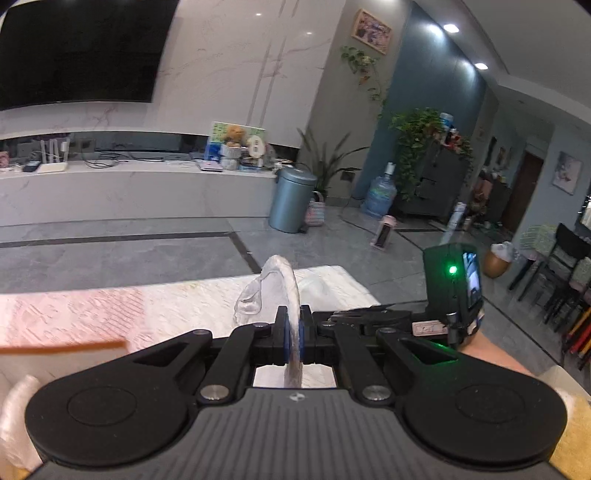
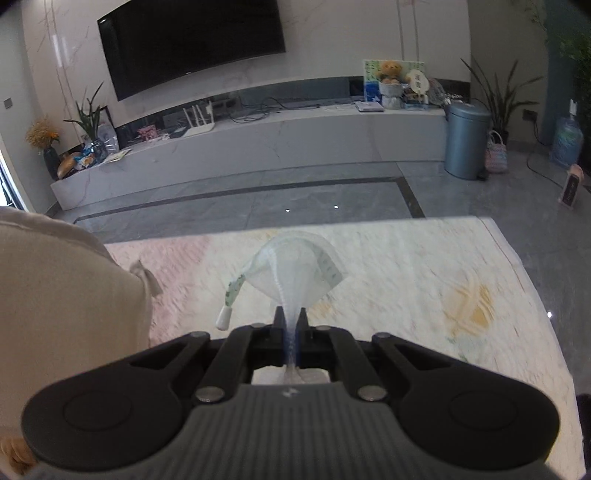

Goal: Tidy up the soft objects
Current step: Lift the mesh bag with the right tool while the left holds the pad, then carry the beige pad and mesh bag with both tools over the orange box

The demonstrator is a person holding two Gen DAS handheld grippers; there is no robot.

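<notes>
Left wrist: jaws clamp translucent mesh bag (image 1: 284, 291); right jaws pinch its other edge.

Dim fisheye views, ceiling spotlights (image 1: 450, 27) glaring, rug (image 2: 424, 280) motion-blurred.

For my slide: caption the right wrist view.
Right gripper pinches a translucent mesh pouch above a pastel rug, facing the television wall.

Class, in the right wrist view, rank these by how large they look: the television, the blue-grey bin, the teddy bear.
1. television
2. blue-grey bin
3. teddy bear

These are apparent sizes only; the bin stands nearer the camera.
</notes>
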